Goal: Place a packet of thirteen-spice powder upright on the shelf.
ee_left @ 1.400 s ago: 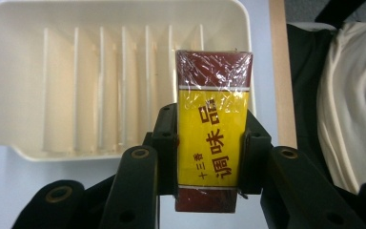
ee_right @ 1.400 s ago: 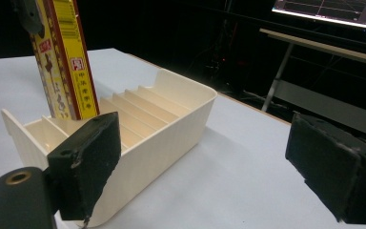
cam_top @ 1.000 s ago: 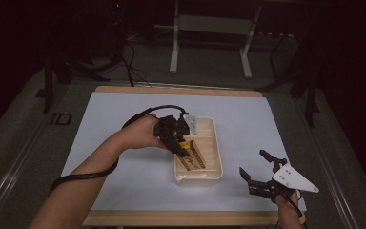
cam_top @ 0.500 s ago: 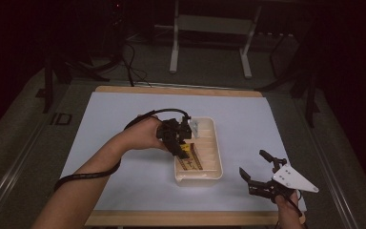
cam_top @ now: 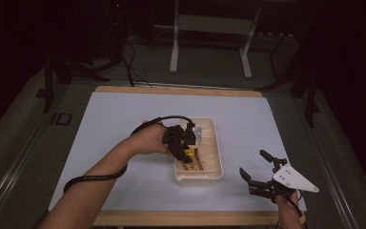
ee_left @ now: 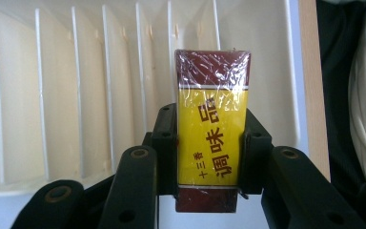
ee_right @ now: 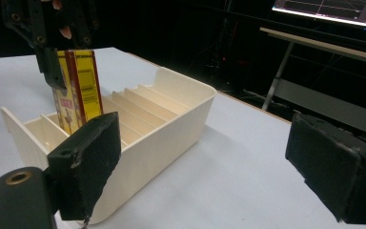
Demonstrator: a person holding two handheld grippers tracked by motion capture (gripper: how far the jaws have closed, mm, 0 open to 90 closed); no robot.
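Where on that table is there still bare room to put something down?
Bare sheet lies left of the slotted tray, behind it toward the far edge, and between the tray and the right gripper. Crowded: the tray's near end, where the left gripper lowers the yellow box.

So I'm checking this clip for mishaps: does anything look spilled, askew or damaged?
Nothing stands out. The left gripper holds the wrapped box upright over the slotted tray; the tray looks intact.
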